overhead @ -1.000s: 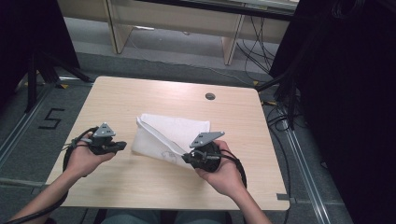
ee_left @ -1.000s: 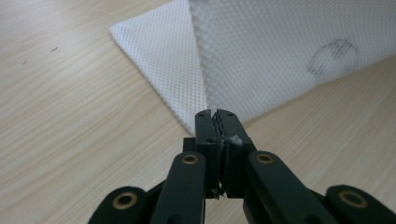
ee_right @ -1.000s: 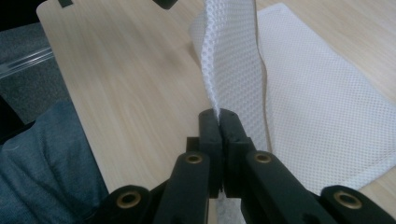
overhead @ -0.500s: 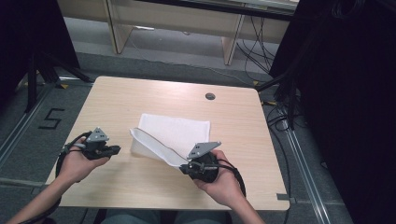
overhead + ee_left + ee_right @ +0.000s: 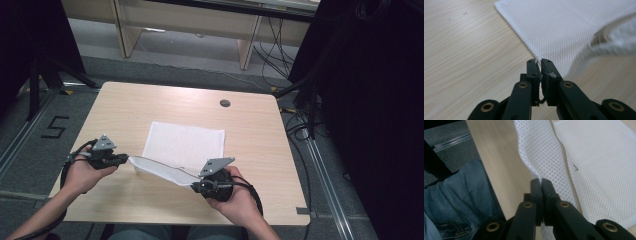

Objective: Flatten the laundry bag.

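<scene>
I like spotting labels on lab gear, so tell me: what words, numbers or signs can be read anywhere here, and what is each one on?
"5" – a large dark numeral marked on the grey floor left of the wooden table.
The small dark mark on the white mesh cloth in the right gripper view is too small to read as any letter.
No other text shows on the cloth, the table or the grippers.

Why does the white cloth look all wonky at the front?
The white cloth lies flat at the back, but its near edge is lifted off the table: the left gripper and right gripper each pinch a corner. No tear or spill shows.
</scene>
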A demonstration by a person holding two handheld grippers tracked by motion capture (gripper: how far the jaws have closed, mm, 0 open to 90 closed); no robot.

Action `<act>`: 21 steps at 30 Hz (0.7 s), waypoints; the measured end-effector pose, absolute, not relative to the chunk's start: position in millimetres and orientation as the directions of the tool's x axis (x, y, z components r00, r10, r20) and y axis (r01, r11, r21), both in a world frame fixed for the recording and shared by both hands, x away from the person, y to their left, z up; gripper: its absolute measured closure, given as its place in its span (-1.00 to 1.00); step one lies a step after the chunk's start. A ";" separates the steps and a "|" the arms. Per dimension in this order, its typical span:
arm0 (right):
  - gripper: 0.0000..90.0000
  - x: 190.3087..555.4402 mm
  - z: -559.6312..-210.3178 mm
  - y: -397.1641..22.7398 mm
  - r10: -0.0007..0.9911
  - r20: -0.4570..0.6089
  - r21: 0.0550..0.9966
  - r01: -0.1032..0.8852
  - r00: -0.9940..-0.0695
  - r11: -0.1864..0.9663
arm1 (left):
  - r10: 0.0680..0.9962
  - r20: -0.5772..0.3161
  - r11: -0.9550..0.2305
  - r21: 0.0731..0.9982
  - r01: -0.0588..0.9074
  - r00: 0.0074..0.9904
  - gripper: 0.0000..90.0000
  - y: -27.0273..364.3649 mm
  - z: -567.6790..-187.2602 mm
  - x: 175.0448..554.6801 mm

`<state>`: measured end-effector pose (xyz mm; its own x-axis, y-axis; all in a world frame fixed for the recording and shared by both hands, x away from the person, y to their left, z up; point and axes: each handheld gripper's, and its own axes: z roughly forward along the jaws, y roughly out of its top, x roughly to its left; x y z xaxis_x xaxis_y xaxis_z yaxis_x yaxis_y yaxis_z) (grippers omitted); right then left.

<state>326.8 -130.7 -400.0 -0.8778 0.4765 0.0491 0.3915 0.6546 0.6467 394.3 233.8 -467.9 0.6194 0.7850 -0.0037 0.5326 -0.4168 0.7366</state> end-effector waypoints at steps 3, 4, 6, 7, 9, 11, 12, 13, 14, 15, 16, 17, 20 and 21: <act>1.00 324.3 -403.7 -128.7 0.480 0.064 0.648 0.402 -0.875 0.647 | 0.782 0.007 -0.428 0.732 0.530 0.623 0.87 234.5 -467.7 394.9; 1.00 323.8 -403.9 -128.8 0.475 0.063 0.635 0.402 -0.878 0.660 | 0.792 -0.011 -0.401 0.745 0.533 0.610 0.87 232.7 -468.9 394.6; 1.00 323.3 -406.7 -127.6 0.469 0.063 0.636 0.397 -0.881 0.662 | 0.798 -0.016 -0.389 0.750 0.535 0.602 0.86 231.9 -469.4 394.7; 1.00 323.3 -407.4 -127.4 0.460 0.061 0.630 0.391 -0.886 0.671 | 0.797 -0.017 -0.388 0.752 0.534 0.603 0.86 231.9 -469.3 394.6; 1.00 323.0 -411.1 -125.7 0.445 0.066 0.628 0.384 -0.893 0.677 | 0.799 -0.016 -0.388 0.751 0.535 0.601 0.85 232.0 -469.4 394.7; 1.00 320.7 -413.6 -124.4 0.463 0.090 0.610 0.416 -0.882 0.674 | 0.783 0.007 -0.427 0.732 0.530 0.622 0.85 234.4 -468.0 395.0; 1.00 321.5 -415.9 -123.8 0.448 0.080 0.619 0.396 -0.891 0.678 | 0.779 0.008 -0.435 0.727 0.531 0.627 0.84 234.7 -467.8 395.3; 1.00 320.5 -416.2 -123.4 0.455 0.085 0.599 0.411 -0.886 0.688 | 0.788 -0.009 -0.411 0.737 0.537 0.616 0.84 232.8 -469.1 394.8; 1.00 320.5 -419.9 -121.8 0.442 0.088 0.609 0.400 -0.892 0.685 | 0.788 -0.005 -0.415 0.735 0.536 0.616 0.84 232.6 -468.9 394.6; 1.00 319.7 -420.1 -121.3 0.447 0.096 0.591 0.412 -0.889 0.693 | 0.781 0.009 -0.431 0.732 0.528 0.625 0.84 232.7 -468.6 394.7; 1.00 320.3 -422.6 -120.5 0.436 0.089 0.591 0.400 -0.895 0.701 | 0.779 0.010 -0.434 0.731 0.527 0.627 0.83 232.3 -468.6 394.7; 1.00 320.4 -424.4 -119.6 0.433 0.088 0.593 0.396 -0.897 0.701 | 0.784 -0.008 -0.414 0.739 0.532 0.621 0.83 230.3 -469.7 394.3; 1.00 319.4 -428.0 -117.0 0.429 0.098 0.586 0.401 -0.898 0.704 | 0.766 0.014 -0.452 0.723 0.523 0.643 0.82 229.6 -469.2 394.1; 1.00 319.5 -427.9 -116.8 0.422 0.100 0.573 0.399 -0.901 0.716 | 0.756 0.035 -0.480 0.709 0.516 0.654 0.82 230.6 -468.4 394.4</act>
